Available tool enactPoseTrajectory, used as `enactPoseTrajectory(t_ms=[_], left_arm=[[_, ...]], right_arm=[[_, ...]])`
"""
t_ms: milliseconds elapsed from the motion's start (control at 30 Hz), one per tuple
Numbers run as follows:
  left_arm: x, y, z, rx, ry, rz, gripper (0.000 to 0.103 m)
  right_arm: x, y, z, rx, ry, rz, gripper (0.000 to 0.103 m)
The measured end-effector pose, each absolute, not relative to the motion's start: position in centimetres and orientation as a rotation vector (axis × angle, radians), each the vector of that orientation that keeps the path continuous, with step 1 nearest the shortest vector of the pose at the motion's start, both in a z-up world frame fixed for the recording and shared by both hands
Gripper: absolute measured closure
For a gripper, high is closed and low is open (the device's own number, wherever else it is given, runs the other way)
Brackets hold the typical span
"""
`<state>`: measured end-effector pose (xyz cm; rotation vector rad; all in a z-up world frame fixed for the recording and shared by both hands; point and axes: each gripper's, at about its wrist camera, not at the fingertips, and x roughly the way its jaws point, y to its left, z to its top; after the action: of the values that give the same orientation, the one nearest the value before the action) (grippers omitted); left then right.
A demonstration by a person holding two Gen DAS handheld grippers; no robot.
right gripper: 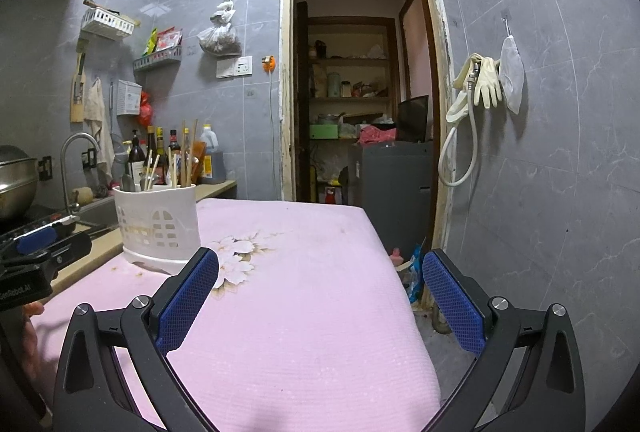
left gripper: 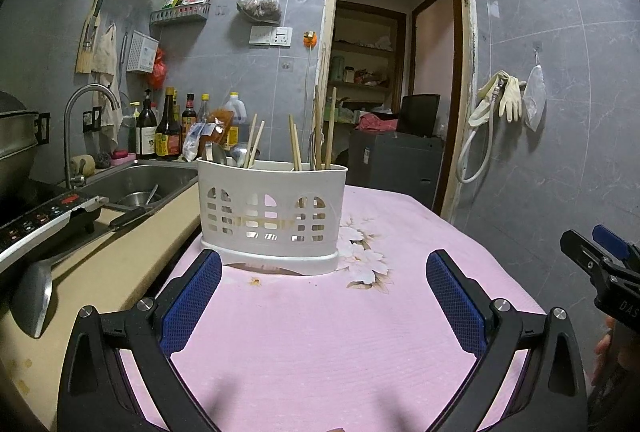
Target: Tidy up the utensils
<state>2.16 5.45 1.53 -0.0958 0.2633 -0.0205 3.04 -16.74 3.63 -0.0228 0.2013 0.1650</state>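
Lower foreground, left wrist view: the left gripper (left gripper: 324, 292) is spread wide and holds nothing, above the pink cloth of the desk (left gripper: 320, 344). Right wrist view: the right gripper (right gripper: 320, 296) is likewise wide open and empty. Centre frame, farther back, the white utensil holder (left gripper: 273, 215) stands upright, its long axis running left to right; chopsticks (left gripper: 330, 127) and spoons (left gripper: 218, 153) point upward from it. Left edge: a sink (left gripper: 140, 179).

Lower parts of chopsticks (left gripper: 297, 151) and spoons (left gripper: 219, 153) hidden inside the caddy (left gripper: 272, 216). Ladle (left gripper: 34, 296) handle obscured. Right gripper (left gripper: 600, 252) cut by the frame edge; bottle labels (left gripper: 167, 143) illegible.
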Motion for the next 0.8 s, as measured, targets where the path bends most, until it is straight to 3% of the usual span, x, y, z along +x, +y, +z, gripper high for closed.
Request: enactPoseTrajectory(t_ms=[800], left_arm=[[2.04, 5.48, 1.62, -0.091, 0.26, -0.018, 0.003]], right_arm=[[3.03, -16.82, 3.62, -0.02, 0.204, 0.166, 0.0]])
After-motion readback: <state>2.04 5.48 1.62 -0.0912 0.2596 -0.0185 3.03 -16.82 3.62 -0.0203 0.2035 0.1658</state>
